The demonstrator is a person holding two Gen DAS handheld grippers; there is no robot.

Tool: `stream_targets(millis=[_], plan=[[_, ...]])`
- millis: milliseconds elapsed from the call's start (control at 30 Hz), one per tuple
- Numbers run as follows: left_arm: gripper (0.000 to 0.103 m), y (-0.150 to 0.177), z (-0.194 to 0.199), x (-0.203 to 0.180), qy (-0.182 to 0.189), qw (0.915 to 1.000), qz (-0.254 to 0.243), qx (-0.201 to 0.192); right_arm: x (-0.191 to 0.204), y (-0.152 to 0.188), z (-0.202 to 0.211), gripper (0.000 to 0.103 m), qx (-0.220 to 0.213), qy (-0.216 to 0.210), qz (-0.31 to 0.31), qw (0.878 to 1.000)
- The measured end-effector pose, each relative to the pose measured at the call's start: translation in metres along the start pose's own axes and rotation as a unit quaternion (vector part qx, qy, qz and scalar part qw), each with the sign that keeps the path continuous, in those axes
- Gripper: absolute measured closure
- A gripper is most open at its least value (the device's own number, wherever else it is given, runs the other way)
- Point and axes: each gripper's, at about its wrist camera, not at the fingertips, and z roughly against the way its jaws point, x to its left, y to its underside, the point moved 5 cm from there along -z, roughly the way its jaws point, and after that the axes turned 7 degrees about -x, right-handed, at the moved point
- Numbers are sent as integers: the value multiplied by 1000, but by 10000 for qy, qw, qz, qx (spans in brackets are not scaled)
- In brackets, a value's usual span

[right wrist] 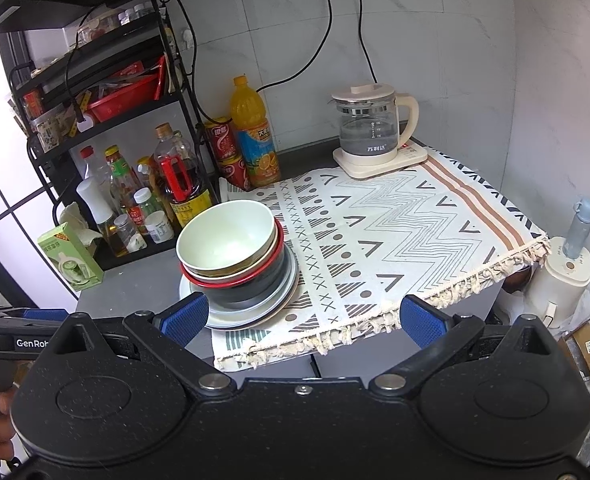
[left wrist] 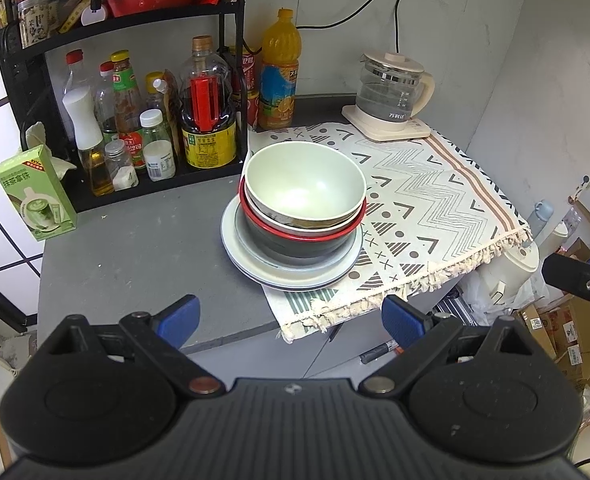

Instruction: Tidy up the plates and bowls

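Note:
A stack of dishes stands on the grey counter at the edge of a patterned cloth. On top is a pale green bowl (left wrist: 305, 186) (right wrist: 225, 240), nested in a cream bowl and a red-rimmed black bowl (left wrist: 295, 240) (right wrist: 247, 284), all on stacked grey-white plates (left wrist: 251, 268) (right wrist: 255, 316). My left gripper (left wrist: 291, 322) is open and empty, held back from the stack near the counter's front edge. My right gripper (right wrist: 305, 318) is open and empty, also short of the stack, with its left pad (right wrist: 187, 316) close to the plates.
A black rack (left wrist: 135, 92) with sauce and oil bottles stands at the back left. A green tea box (left wrist: 35, 192), an orange juice bottle (left wrist: 279, 68) and a glass kettle (left wrist: 393, 92) are on the counter. The patterned cloth (left wrist: 435, 208) covers the right half. Cardboard boxes lie on the floor at right.

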Motion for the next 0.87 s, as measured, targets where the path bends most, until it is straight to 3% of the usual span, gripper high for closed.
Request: stream_targets(millis=[867], plan=[[7,3,6,7,3,10000,58,41,18,4,-8,0,150,-105,64,9998]])
